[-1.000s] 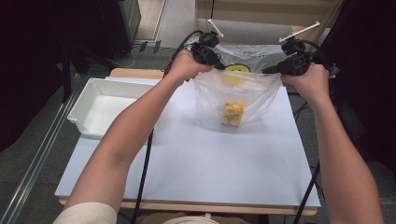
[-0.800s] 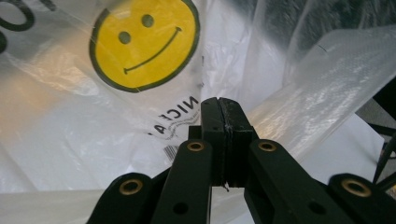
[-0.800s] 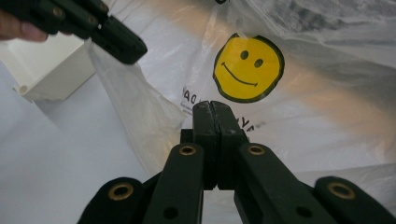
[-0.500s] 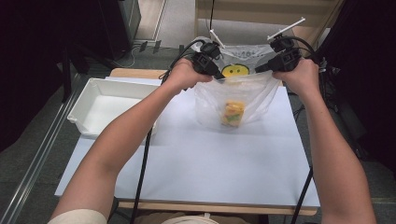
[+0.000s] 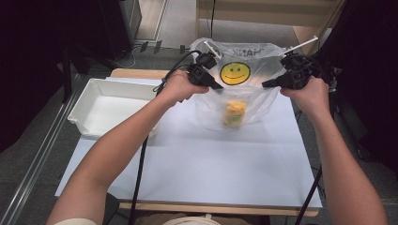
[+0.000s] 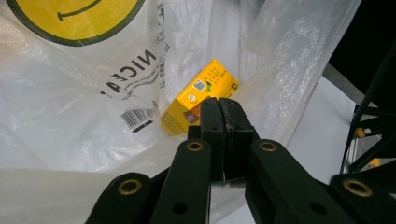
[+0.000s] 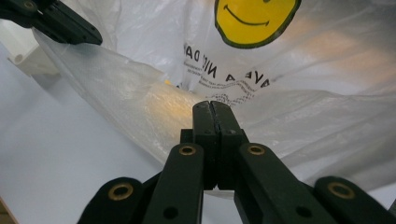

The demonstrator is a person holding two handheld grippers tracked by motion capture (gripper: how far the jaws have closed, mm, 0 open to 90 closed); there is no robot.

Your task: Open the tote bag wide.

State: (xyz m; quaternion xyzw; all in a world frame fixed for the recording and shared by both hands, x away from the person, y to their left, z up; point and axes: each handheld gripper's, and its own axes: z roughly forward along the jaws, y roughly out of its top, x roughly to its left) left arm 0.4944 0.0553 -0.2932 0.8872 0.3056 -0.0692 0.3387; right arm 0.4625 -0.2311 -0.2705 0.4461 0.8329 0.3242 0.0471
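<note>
A clear plastic bag (image 5: pixel 248 105) with a yellow smiley face (image 5: pixel 234 73) stands at the far middle of the white table (image 5: pixel 197 164), its mouth held wide. My left gripper (image 5: pixel 217 87) is shut on the near rim at the left. My right gripper (image 5: pixel 265 85) is shut on the same rim at the right. A yellow carton (image 5: pixel 233 113) lies at the bottom of the bag. In the left gripper view the shut left gripper (image 6: pixel 219 105) pinches the film above the carton (image 6: pixel 198 93). In the right gripper view the right gripper (image 7: pixel 210 108) clamps the bag's edge (image 7: pixel 140 102).
A white tray (image 5: pixel 84 101) sits at the table's left, close to the left forearm. Black cables trail from both grippers toward the near edge. Dark floor and a wooden shelf lie beyond the far edge.
Both hands have come down and slightly toward me with the rim still pinched. The bag's far wall with the smiley face now stands up more fully behind the grippers.
</note>
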